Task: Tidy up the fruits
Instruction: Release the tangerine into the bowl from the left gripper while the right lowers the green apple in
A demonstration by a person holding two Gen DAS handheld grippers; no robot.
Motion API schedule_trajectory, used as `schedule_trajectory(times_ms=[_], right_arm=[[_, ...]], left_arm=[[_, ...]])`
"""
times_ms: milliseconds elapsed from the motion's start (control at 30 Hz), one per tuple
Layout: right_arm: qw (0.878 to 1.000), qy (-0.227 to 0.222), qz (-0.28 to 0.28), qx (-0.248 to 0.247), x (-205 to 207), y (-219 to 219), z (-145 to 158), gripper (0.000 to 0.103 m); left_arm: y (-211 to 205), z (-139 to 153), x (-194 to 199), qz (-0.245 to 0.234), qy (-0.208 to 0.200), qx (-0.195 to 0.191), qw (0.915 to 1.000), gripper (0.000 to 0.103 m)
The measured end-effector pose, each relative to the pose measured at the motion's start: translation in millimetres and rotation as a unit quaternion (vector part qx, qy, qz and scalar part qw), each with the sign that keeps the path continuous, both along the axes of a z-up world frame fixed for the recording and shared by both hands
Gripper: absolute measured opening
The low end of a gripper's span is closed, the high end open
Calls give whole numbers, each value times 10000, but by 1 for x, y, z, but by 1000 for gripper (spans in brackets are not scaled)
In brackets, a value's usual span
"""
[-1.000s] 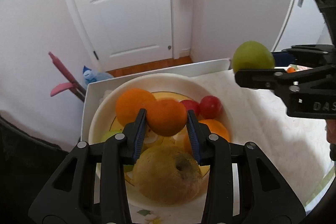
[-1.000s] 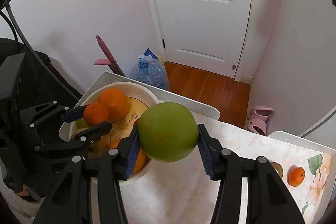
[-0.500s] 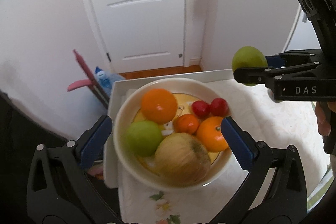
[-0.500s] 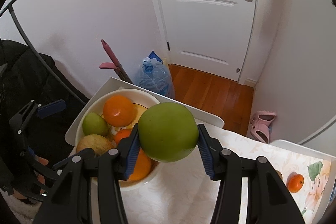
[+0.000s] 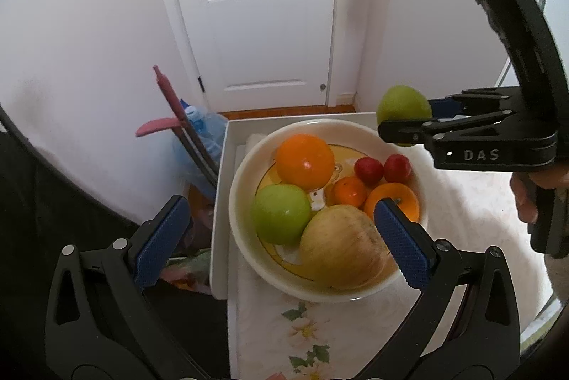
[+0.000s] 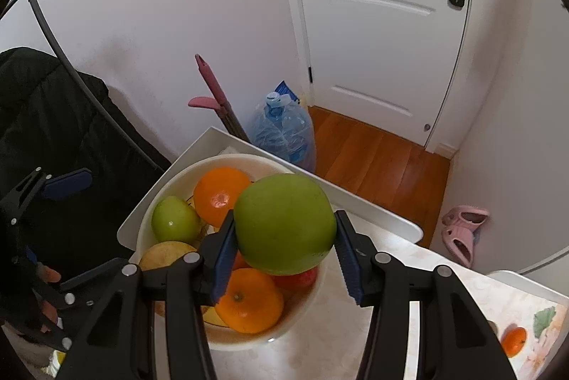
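A cream bowl (image 5: 242,237) holds a large orange (image 5: 305,159), a green apple (image 5: 281,214), a yellow-brown apple (image 5: 341,248), a small mandarin (image 5: 348,190), another orange (image 5: 394,198) and two red fruits (image 5: 369,168). My left gripper (image 5: 279,205) hangs open above the bowl's near side, with nothing between its blue pads. My right gripper (image 6: 283,220) is shut on a second, bigger green apple (image 6: 284,202), held in the air over the bowl's (image 6: 142,237) right rim. In the left wrist view that held apple (image 5: 403,102) and right gripper (image 5: 407,118) sit at the right.
The bowl stands at the table's far left corner, inside a white raised edge (image 5: 222,202). A mandarin (image 6: 514,341) lies on the floral cloth at far right. Beyond the edge are a water bottle (image 6: 284,131), a pink handle (image 6: 213,88), pink slippers (image 6: 462,230) and a black jacket (image 6: 42,116).
My left gripper opened and let go of the small mandarin, which now lies in the bowl, then drew back and up. The right gripper carried the green apple over the bowl.
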State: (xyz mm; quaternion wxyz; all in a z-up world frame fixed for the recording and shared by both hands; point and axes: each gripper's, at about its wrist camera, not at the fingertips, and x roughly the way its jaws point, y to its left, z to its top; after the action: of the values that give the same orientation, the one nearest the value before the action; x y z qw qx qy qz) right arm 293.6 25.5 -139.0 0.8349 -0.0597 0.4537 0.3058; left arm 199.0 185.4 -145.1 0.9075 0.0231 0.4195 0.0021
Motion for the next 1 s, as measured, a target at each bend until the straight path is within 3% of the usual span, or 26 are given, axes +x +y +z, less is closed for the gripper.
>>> schedule_trajectory(times_ms=[200, 567, 667, 733, 1000], right_arm=[[9998, 117, 169, 49, 8, 11, -17, 48], [9996, 196, 216, 37, 16, 25, -33, 48], [9995, 242, 192, 101, 14, 22, -30, 59], [9995, 248, 178, 128, 14, 20, -27, 89], [9999, 124, -54, 55, 9, 10, -12, 91]], left_arm=[[10, -13, 4, 116, 177, -207, 9996, 103], [19, -16, 9, 160, 213, -247, 9993, 103], [20, -14, 8, 165, 216, -250, 9993, 103], [20, -13, 7, 167, 200, -260, 9993, 103], [13, -3, 0, 150, 130, -178, 9996, 103]])
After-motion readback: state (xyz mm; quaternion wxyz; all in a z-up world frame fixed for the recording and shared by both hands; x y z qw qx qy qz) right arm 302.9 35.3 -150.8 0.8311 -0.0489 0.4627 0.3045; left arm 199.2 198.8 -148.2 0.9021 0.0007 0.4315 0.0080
